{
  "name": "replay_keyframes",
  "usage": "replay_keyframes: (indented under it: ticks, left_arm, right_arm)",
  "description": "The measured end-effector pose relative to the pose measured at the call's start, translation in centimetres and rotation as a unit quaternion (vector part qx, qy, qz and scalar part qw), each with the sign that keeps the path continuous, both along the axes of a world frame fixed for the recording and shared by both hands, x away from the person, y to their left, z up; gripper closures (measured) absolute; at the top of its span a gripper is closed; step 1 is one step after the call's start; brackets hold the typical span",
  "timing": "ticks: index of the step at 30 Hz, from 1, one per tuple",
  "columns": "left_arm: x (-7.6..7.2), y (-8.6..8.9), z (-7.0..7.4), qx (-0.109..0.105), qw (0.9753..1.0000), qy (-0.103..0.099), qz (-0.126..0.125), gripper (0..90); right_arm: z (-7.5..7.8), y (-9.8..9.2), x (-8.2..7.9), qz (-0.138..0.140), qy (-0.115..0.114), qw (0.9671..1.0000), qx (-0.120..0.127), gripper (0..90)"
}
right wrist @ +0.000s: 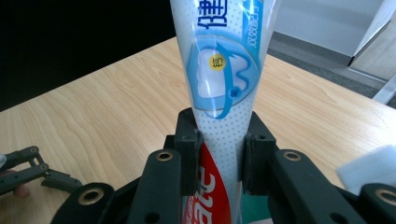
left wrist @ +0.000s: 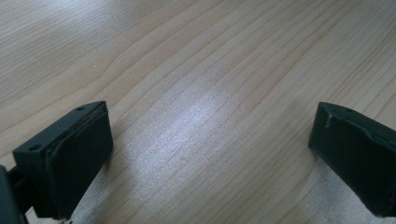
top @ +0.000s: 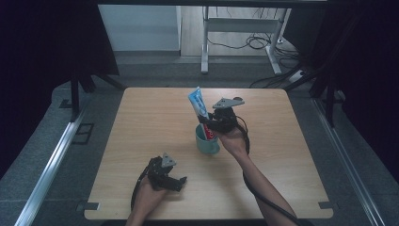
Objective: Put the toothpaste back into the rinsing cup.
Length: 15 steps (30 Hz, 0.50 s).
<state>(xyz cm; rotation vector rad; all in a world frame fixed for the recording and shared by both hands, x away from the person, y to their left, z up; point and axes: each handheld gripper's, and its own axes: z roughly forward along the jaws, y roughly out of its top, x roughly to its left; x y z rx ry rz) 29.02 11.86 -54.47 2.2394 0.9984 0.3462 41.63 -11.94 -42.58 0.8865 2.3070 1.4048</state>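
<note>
1 toothpaste tube (top: 199, 106) is clamped upright by the right claw (top: 210, 123), its lower end inside 1 teal cup (top: 206, 141). The left claw (top: 180, 181) is spread wide over the surface (top: 141, 136).

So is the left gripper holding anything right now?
No, the left gripper is open over bare table.

The table (left wrist: 201, 93) is pale wood grain with a soft satin sheen. The toothpaste tube (right wrist: 223, 70) looks like glossy, smooth printed plastic, and the teal cup (top: 206, 142) smooth and plain. The left gripper (left wrist: 210, 144) has matt black, slightly rubbery pads (left wrist: 79, 154).
</note>
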Motion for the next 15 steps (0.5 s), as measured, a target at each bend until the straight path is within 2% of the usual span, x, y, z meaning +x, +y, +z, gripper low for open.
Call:
replay_keyframes:
  ticks: [15]
  left_arm:
    - [0.0, 0.0, 0.0, 0.0, 1.0, 0.0, 0.0, 0.0]
  right_arm:
    - [-1.9, 0.1, 0.0, 0.0, 0.012, 0.9999, -0.006, 71.5]
